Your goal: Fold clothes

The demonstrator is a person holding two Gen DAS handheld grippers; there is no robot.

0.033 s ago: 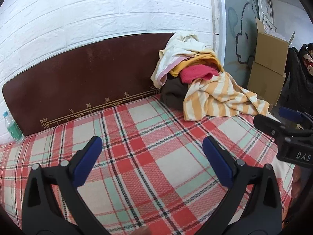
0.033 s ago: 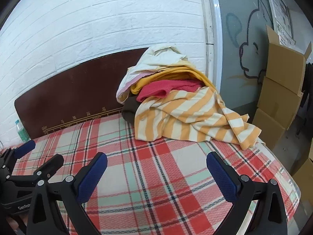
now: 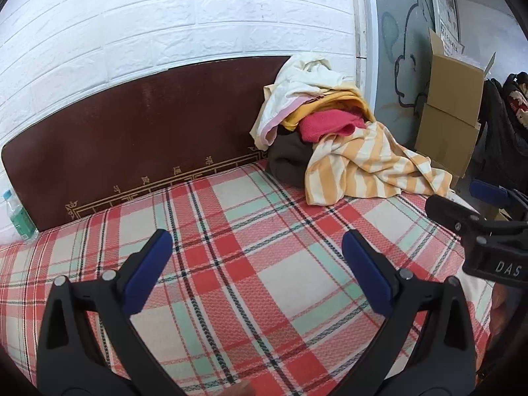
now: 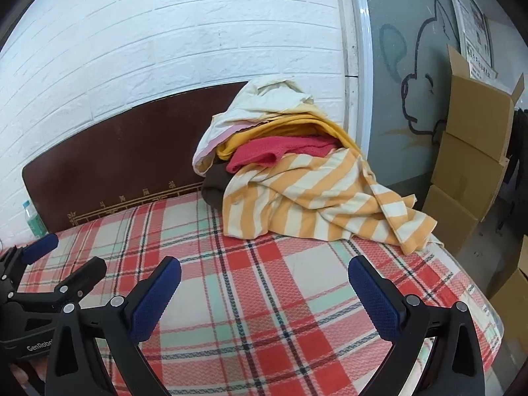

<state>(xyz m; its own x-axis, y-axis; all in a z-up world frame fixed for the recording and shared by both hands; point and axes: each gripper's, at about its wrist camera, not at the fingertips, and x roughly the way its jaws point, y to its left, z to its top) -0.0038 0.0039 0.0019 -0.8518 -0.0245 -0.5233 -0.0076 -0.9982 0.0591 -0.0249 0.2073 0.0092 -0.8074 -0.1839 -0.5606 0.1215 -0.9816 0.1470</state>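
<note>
- Clothes pile (image 4: 290, 171), with an orange-striped garment (image 4: 316, 208) in front, lies on the plaid bed (image 4: 264, 297), against the headboard (image 3: 148, 125).
- Left gripper (image 3: 254, 250) and right gripper (image 4: 264, 277): fingers spread wide, empty, above the bed, near the pile.

The left gripper (image 3: 255, 247) hangs with its jaws spread wide and nothing between its blue pads (image 3: 148, 272). Just to its right, level with it, the right gripper (image 4: 264, 275) is likewise spread wide and empty, both pointing the same way.
</note>
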